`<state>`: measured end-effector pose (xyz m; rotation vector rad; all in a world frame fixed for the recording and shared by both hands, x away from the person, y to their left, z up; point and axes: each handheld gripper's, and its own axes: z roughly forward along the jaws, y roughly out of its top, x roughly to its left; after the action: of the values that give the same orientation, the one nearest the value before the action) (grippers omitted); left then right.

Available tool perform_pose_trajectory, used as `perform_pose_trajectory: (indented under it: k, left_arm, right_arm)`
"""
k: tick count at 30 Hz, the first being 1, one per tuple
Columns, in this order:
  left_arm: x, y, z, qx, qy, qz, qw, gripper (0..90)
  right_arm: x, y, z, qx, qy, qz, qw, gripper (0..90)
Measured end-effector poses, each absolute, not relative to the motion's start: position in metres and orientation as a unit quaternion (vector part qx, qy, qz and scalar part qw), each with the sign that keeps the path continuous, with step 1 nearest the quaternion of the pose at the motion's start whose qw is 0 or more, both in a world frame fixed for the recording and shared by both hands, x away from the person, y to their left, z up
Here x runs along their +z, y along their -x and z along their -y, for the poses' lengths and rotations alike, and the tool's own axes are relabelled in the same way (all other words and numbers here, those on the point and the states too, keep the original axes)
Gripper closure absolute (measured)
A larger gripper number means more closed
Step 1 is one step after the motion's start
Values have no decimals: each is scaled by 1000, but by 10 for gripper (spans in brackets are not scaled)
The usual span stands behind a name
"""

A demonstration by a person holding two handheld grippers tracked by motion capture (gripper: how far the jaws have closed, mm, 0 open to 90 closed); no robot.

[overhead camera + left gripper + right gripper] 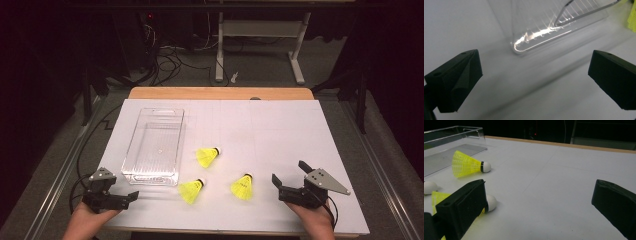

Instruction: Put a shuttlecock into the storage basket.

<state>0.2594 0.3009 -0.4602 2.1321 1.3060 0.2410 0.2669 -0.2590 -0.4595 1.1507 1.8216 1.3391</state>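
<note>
Both grippers sit low at the near edge of the table, jaws spread wide and holding nothing. The right gripper (287, 186) rests at the near right, pointing leftward toward the closest shuttlecock; in the right gripper view its left jaw partly covers that shuttlecock's yellow skirt, the white cork tip just showing beside it. The left gripper (131, 196) lies at the near left, just beside the near end of the clear plastic bin (131, 145), and the left gripper view looks onto the bin's ribbed base and rounded corner between the parted jaws. Three yellow shuttlecocks lie on their sides on the white table cover (280, 135), all to the right of the bin: the nearest shuttlecock (242, 186) close to the right gripper, a second shuttlecock (191, 191) near the bin's near right corner, a third shuttlecock (208, 156) further back, beside the bin's long wall. The bin looks empty. Judgement: loading the shuttlecocks into the bin has not begun; all three are left, and none is yet grasped. No brand, label or readable writing on bin, shuttlecocks or grippers.
</note>
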Motion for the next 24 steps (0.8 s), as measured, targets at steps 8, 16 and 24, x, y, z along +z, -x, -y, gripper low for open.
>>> perform_pose_trajectory:
  k: [8, 16, 24]
  left_arm:
    - [-449, -271, -295, 73, -820, -496, 276, 5]
    - [-452, -277, -293, 39, -829, -505, 235, 6]
    - [-452, -278, -293, 0, -838, -504, 210, 6]
  right_arm:
    - [-460, -267, 262, 507, -435, -682, 296, 2]
    - [-458, -266, 264, 511, -435, -679, 299, 2]
    - [-457, -264, 262, 513, -432, -679, 299, 2]
